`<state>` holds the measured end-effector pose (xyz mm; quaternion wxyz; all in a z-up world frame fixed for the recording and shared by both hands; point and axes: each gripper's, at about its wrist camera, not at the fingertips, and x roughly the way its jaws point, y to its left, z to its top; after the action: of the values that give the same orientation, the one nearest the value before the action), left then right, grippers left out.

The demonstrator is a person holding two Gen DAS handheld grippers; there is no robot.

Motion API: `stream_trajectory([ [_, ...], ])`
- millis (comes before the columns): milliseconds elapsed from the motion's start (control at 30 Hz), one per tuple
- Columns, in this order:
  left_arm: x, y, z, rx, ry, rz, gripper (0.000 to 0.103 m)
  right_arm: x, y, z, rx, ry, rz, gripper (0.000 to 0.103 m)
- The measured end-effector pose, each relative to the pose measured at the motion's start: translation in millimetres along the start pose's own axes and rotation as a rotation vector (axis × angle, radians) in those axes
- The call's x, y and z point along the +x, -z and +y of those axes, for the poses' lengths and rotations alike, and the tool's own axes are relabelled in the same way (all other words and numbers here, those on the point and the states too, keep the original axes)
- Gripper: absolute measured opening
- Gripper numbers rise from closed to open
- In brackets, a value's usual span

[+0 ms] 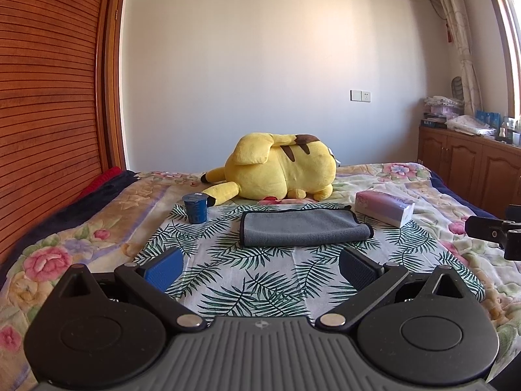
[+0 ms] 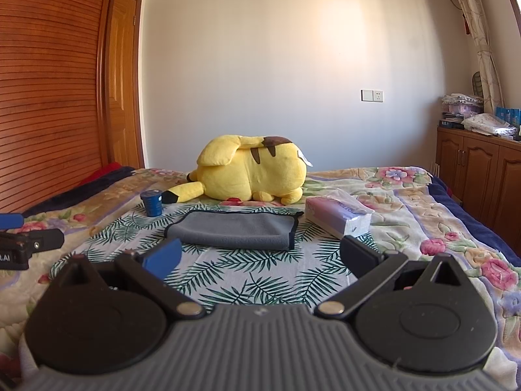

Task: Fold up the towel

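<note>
Across the bed (image 1: pixel 456 195) lies the towel (image 1: pixel 302 229), folded already, so both the left gripper (image 1: pixel 262 268) and right gripper (image 2: pixel 260 257) hover wide open, empty.

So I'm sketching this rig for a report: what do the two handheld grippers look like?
The left gripper and right gripper look alike: a ribbed grey body, two black round housings, black linkage bars with silver pivot pins, and one blue-padded and one dark-padded finger. The left's body bears a small round emblem. No cables or sleeves show.
</note>
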<state>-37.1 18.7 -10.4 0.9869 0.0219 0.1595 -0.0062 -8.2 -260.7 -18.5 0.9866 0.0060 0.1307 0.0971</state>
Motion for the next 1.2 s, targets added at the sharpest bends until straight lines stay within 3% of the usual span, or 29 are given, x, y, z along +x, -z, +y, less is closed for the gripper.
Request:
stream_trajectory([
  [1200, 0.4, 1.9, -3.1, 0.026, 0.000, -0.006, 0.087, 0.4, 0.0, -0.4, -0.001, 0.000, 0.000, 0.103],
])
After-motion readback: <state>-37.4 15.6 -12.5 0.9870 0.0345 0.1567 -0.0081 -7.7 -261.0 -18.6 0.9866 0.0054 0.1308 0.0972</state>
